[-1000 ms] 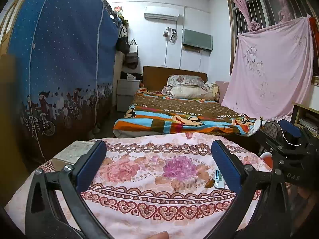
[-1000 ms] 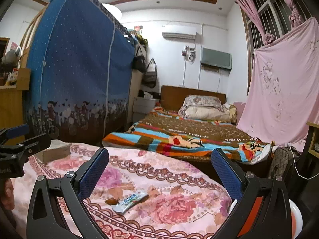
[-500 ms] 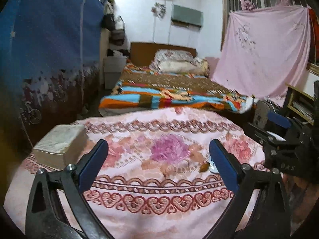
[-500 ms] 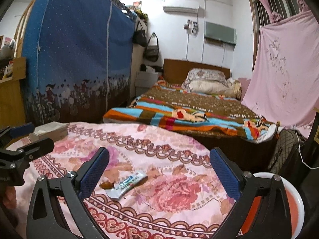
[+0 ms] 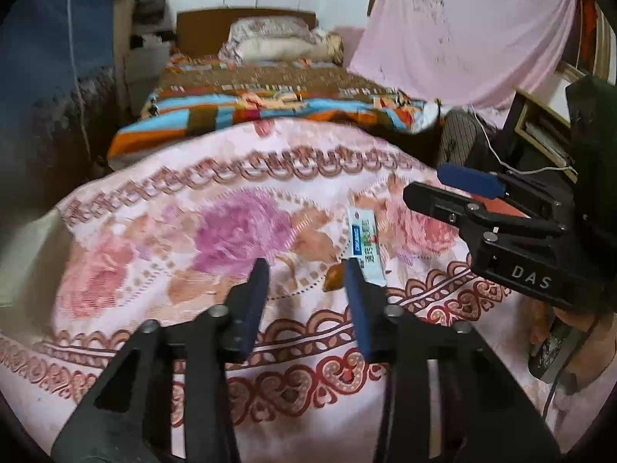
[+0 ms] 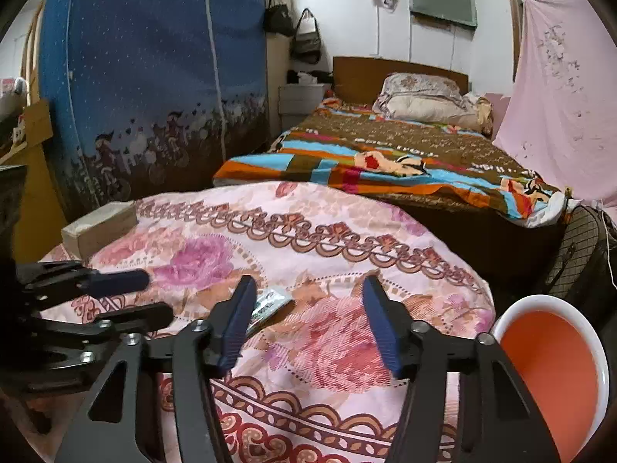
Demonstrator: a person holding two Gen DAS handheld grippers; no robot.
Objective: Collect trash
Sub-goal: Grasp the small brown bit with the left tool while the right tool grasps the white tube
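**Closing in on the wrapper**

Hovering both tools over the flowered cloth (image 5: 216,347) now, and both sets of jaws have just been closing. My left gripper (image 5: 306,266) is down to a narrow gap, blue pads nearly parallel, nothing between them but printed roses. Just off its right pad, at about one o'clock, lies the wrapper (image 5: 364,241), a flat white sachet with blue and green print, and tucked against its near end a small brown scrap (image 5: 334,277), touching or nearly so. Neither is gripped.

My right gripper (image 6: 308,301) sits at a middling width, jaws empty as well. In the right wrist view the wrapper (image 6: 270,305) pokes out from behind my left-side pad at roughly eleven o'clock, partly hidden by that finger, lying flat on the cloth. The left tool's fingers show at nine o'clock, black arms with blue tips.

At four o'clock in that view, beyond the cloth's edge, there's the bin (image 6: 555,370), white rim, orange inside.

Further out, at ten o'clock, a pale box (image 6: 98,225) sits at the far edge of the cloth. Beyond that, the bed (image 6: 385,162) with its striped cover at twelve, the blue wardrobe cover (image 6: 146,61) at ten, the pink sheet (image 6: 567,88) hanging at two.
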